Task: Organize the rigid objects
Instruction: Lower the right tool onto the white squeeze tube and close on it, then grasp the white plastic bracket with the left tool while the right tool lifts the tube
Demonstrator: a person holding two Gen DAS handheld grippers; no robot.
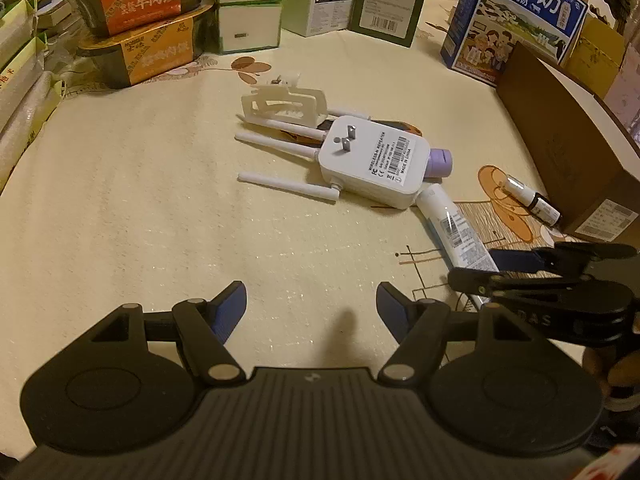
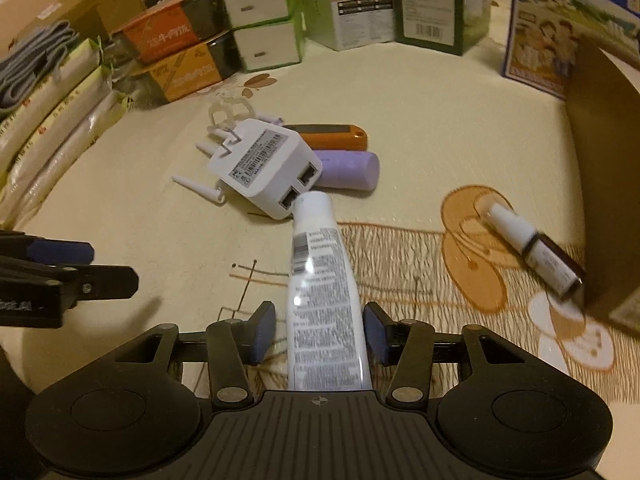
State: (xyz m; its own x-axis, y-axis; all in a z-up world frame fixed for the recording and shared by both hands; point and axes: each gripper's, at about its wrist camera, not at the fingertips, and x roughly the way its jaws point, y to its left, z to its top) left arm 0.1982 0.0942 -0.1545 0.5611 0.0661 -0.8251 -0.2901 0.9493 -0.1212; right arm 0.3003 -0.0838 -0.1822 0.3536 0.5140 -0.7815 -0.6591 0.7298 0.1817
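Tube between the pads, not yet pinched

Your left tool (image 1: 311,307) hangs open and empty over the desk (image 1: 140,200). Your right tool (image 2: 320,330) straddles the white tube (image 2: 322,300) lying flat, pads (image 2: 264,332) not visibly pressing it. Close off-centre and the tube may swivel into the repeater (image 2: 264,166) touching its cap. The brown box (image 2: 600,184) at right shows no contents.

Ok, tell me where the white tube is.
The white tube lies on the tablecloth between the right gripper's open fingers, cap end against the white repeater.
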